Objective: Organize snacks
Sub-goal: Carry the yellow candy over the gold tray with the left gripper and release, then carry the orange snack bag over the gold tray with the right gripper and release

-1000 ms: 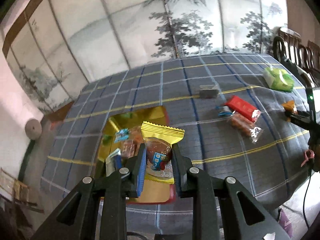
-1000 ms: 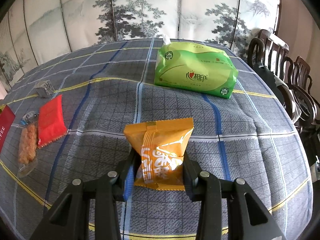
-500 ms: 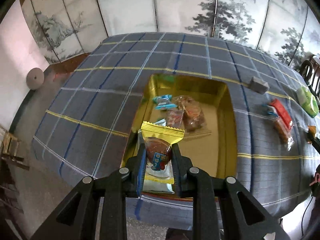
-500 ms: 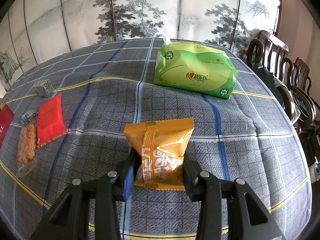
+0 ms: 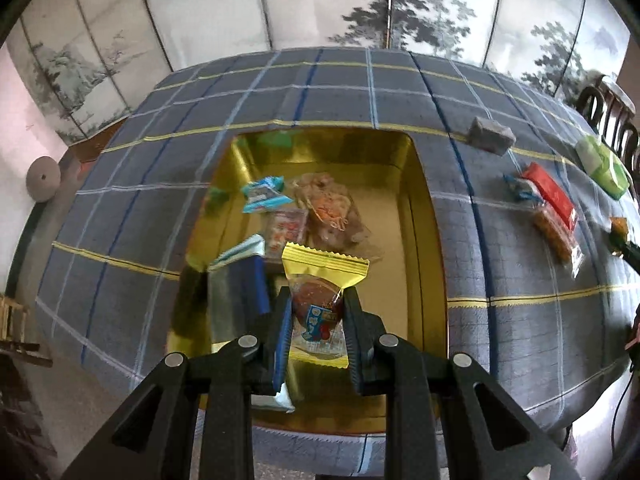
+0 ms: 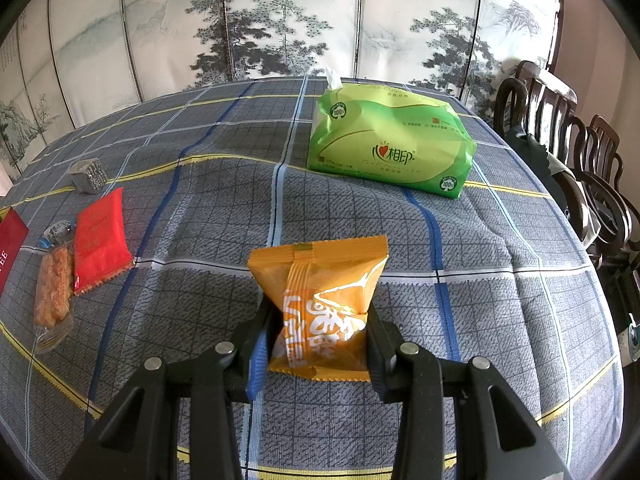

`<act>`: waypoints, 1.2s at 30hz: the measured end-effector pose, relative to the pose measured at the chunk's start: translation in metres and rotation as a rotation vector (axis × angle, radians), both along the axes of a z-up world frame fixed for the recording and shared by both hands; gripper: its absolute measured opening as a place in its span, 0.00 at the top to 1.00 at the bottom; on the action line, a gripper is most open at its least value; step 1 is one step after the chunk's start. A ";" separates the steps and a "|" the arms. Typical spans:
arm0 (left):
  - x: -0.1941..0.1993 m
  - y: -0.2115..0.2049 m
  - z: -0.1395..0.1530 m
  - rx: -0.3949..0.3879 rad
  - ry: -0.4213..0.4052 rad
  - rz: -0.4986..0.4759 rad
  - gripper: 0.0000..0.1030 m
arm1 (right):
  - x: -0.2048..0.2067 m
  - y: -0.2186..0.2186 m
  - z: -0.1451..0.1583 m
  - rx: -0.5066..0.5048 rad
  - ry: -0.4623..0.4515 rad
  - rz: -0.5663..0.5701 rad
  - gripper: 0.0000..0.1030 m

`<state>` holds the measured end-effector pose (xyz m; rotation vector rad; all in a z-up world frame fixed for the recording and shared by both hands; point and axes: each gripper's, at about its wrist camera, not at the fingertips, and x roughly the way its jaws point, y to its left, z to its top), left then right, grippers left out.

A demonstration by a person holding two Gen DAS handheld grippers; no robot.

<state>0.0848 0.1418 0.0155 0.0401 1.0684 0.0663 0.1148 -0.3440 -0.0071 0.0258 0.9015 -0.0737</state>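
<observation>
Left wrist: yellow-topped packet (image 5: pixel 320 300) between fingers (image 5: pixel 282 332).

Home dining room: plaid tablecloth (image 6: pixel 224 216) over table, carved dark wooden chairs (image 6: pixel 580 168), ink-painted landscape folding screen (image 6: pixel 288 20), green tissue pack (image 6: pixel 390 146).
</observation>
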 end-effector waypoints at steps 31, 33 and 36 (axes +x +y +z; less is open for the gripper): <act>-0.018 -0.019 -0.009 0.129 -0.107 -0.009 0.62 | -0.001 0.004 0.001 -0.048 -0.001 -0.002 0.60; -0.023 -0.018 -0.005 0.124 -0.113 -0.003 0.61 | -0.001 0.003 0.001 -0.054 -0.003 -0.002 0.60; -0.030 -0.018 0.000 0.116 -0.120 0.001 0.61 | -0.002 0.001 0.001 -0.052 -0.003 -0.007 0.61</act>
